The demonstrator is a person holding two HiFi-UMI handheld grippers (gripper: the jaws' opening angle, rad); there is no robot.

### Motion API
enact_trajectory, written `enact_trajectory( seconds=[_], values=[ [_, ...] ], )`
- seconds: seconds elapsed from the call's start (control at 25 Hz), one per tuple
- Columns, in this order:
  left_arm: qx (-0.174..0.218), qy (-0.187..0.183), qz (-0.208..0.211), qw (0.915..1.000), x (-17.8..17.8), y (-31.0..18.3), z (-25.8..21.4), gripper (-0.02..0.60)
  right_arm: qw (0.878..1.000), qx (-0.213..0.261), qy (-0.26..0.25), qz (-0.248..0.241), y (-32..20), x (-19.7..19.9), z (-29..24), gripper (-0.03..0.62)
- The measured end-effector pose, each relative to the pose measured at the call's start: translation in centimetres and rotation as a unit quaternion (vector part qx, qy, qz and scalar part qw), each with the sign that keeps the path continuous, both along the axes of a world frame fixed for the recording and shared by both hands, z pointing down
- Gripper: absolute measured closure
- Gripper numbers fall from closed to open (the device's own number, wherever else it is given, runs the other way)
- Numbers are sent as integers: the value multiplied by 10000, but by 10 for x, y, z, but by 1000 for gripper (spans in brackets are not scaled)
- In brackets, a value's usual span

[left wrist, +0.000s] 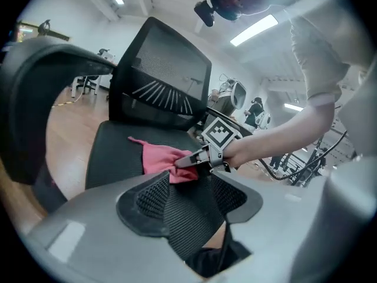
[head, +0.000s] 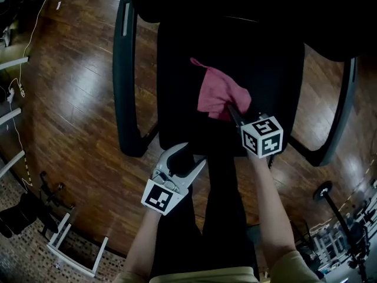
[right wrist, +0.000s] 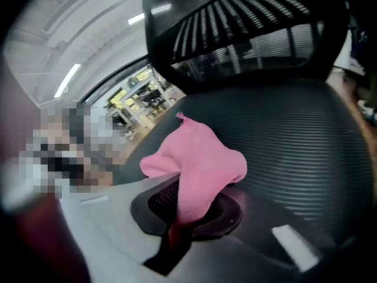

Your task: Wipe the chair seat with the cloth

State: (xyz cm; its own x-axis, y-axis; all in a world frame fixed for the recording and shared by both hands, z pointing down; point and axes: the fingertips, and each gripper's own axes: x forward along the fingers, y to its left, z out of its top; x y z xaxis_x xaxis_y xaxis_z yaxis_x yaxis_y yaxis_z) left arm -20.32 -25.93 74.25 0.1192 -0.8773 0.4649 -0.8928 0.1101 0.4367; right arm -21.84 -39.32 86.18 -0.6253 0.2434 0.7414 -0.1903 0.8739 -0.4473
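While I look down through the head view, the black office chair sits square in front of me on a wooden floor [head: 70, 99], its mesh chair seat [head: 177, 69] filling the middle of the picture. The pink cloth [head: 218, 93] lies on that seat, right of centre and towards the front, bunched into a loose heap with one thin corner trailing off towards the backrest.

My right gripper [head: 230, 108] reaches in from the seat's front edge, and its jaws are clamped on the near end of the cloth. In the right gripper view the pink fabric [right wrist: 200, 158] runs straight down between the two pads of the right gripper [right wrist: 185, 211] and is pinched there, while the rest of it billows up and forward over the ribbed mesh [right wrist: 294, 134]. The slotted backrest [right wrist: 235, 22] rises behind it.

My left gripper [head: 187, 158] sits at the front lip of the seat, left of the other one. Its own view shows the jaws of the left gripper [left wrist: 188, 199] closed on a fold of black mesh – the seat's front edge, as far as I can read it. Beyond them I see the cloth [left wrist: 158, 157] with the right gripper [left wrist: 194, 160] nipping it, and an armrest [left wrist: 35, 81] curving up at the left.
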Motion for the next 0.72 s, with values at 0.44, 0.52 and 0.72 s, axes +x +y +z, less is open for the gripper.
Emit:
enact_trajectory(
  seconds=[0.44,0.52,0.72],
  values=[
    [266,-23,214,9994,16,-30,0,373,9512,2380,1651,1065,-127,122,-1,577],
    [202,15,-62,9998,5,-21,-3,373,9709,1967,1075,844,-96,91,-7,577],
    [-42,-151,-64,9999,-3,14,-4,366,9898,-637,-1141,-565,53,-31,-48,577]
  ],
)
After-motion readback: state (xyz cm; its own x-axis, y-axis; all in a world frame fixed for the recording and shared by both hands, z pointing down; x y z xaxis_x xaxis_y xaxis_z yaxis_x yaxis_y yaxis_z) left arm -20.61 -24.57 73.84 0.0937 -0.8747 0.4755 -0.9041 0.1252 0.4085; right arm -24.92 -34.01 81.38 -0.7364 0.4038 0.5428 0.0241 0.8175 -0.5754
